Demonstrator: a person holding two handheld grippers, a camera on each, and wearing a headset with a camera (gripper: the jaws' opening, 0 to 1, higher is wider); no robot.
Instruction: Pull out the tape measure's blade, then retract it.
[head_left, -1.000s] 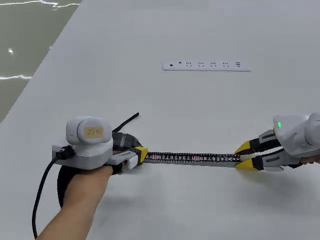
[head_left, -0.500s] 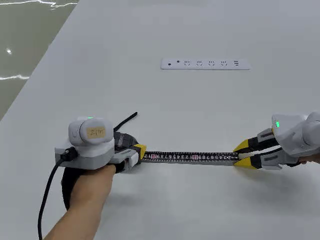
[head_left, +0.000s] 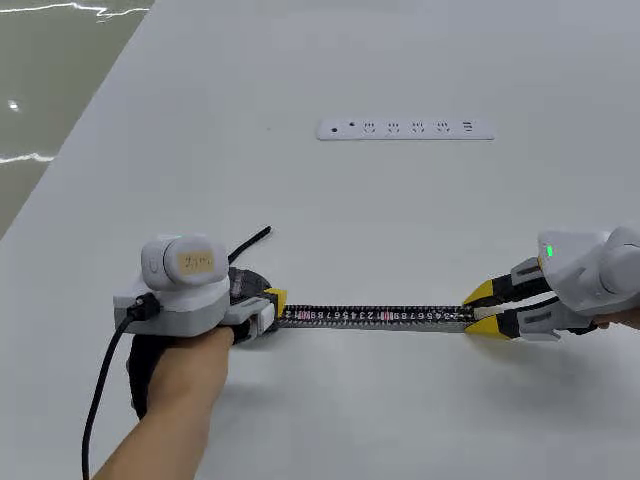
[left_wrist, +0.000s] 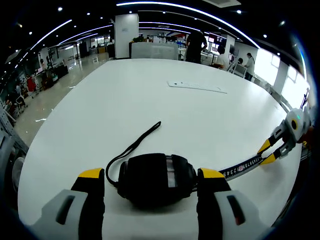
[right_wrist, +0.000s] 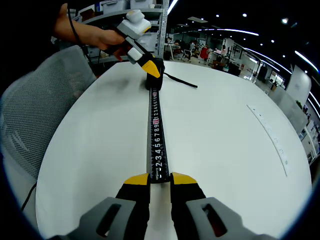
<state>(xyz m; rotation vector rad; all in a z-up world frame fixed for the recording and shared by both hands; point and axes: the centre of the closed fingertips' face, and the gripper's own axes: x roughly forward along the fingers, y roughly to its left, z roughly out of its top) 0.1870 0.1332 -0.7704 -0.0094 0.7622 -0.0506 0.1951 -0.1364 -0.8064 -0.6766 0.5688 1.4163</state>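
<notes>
The black tape measure case (head_left: 246, 284) lies on the white table (head_left: 330, 220), and my left gripper (head_left: 268, 304) is shut on it. In the left gripper view the case (left_wrist: 156, 177) sits between the yellow-tipped jaws of the left gripper (left_wrist: 151, 175), with its black wrist strap (left_wrist: 134, 146) trailing away. The blade (head_left: 375, 316) runs flat along the table to the right. There my right gripper (head_left: 480, 311) is shut on its end. Seen along the right gripper (right_wrist: 160, 178), the numbered blade (right_wrist: 156, 132) stretches to the case (right_wrist: 155, 76) and the left gripper (right_wrist: 141, 54).
A white power strip (head_left: 405, 129) lies further back on the table. The table's left edge borders a glossy floor (head_left: 40, 90). A black cable (head_left: 98, 400) hangs from the left gripper. A grey mesh chair (right_wrist: 35, 115) stands beside the table.
The view has drifted slightly. Both grippers keep their hold and the pulled-out blade looks about the same length.
</notes>
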